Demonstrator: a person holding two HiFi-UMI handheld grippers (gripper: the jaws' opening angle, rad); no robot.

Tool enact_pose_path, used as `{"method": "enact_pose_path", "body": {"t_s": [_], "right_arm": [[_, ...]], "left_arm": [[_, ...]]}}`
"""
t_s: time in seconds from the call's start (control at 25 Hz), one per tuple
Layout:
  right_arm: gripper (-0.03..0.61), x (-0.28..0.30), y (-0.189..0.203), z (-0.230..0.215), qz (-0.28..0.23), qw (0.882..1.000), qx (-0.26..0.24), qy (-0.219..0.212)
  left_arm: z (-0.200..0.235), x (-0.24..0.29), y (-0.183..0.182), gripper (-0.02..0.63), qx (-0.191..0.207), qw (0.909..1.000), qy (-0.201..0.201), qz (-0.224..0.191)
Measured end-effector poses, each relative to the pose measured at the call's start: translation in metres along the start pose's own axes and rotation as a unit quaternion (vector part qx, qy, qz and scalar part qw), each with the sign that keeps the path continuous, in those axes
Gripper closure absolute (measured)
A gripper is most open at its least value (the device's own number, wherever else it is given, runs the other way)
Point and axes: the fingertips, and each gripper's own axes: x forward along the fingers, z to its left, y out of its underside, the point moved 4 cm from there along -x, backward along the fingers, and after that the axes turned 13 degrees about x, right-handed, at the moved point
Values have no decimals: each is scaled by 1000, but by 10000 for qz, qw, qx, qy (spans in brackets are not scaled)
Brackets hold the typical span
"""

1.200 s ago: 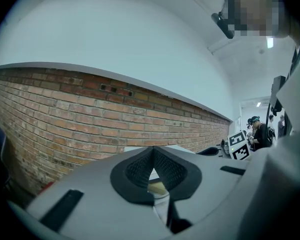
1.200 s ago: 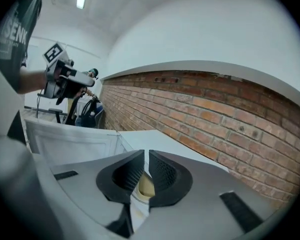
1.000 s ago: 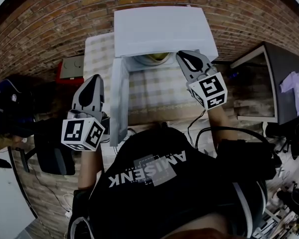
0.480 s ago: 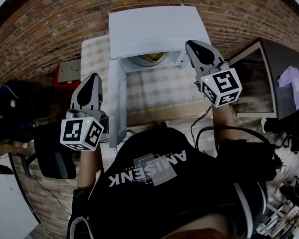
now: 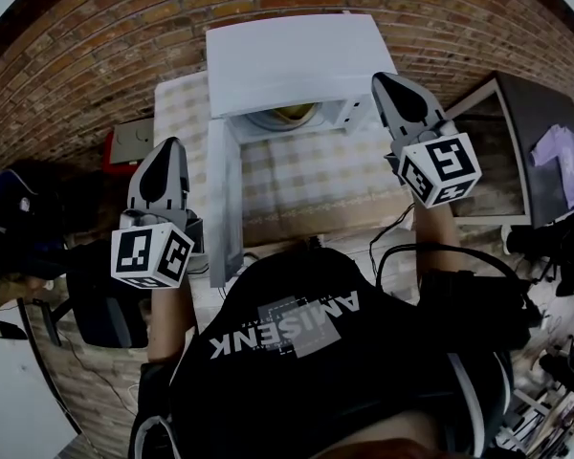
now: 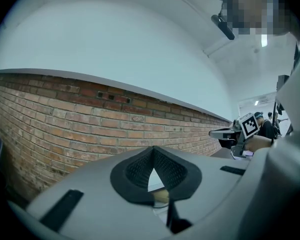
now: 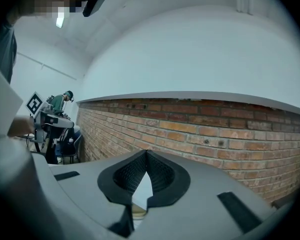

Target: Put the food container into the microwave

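The white microwave stands on the checked table against the brick wall, its door swung open to the left. Inside the opening a pale food container with something yellowish shows, mostly hidden under the roof. My left gripper hangs left of the open door, shut and empty. My right gripper is at the microwave's right front corner, also shut and holding nothing. In the left gripper view the jaws meet in front of the brick wall; the right gripper view shows the same.
A dark monitor stands at the right of the table. A red and grey box sits left of the table. Cables hang over the table's front edge. The other gripper shows far right in the left gripper view.
My right gripper has drawn back from the microwave's opening and moved right. The left gripper has drifted slightly left. The container stays inside.
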Motion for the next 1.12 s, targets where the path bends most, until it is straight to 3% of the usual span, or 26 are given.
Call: {"method": "enact_pose_path", "body": {"t_s": [0.76,1.12], "right_arm": [[537,13,7,0,95,9999,31,75],[537,20,4,10,154,9994,-302,-10]], "left_arm": [[9,1,-4,601,-16,10000,-65,-56],[10,2,-2,601,-70,9999,-91,-23]]}}
